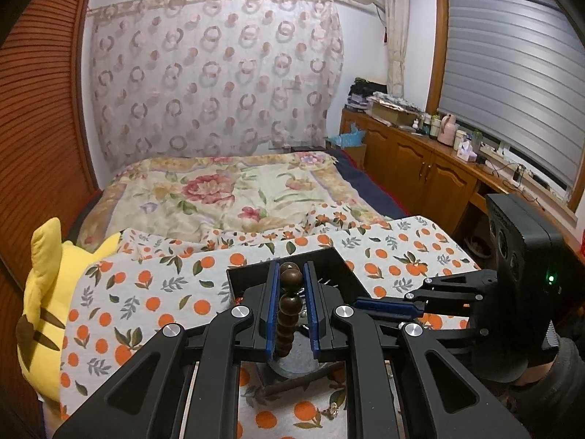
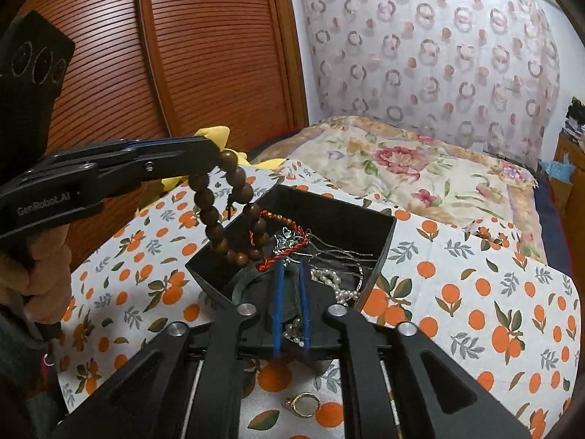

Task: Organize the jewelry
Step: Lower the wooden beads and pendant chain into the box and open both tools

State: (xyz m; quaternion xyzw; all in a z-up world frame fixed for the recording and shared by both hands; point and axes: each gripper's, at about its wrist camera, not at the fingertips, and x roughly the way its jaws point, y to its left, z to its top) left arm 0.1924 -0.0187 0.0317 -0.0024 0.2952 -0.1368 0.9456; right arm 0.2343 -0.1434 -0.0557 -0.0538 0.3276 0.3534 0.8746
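Now left gripper pinches wooden bead bracelet, dangling over black box on bed. Right gripper nearly closed, empty. Lower bracelet fully inside before releasing; avoid snagging red cord.

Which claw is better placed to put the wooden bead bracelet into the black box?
Left. The left claw already grips the wooden bead bracelet, which hangs above the black box.
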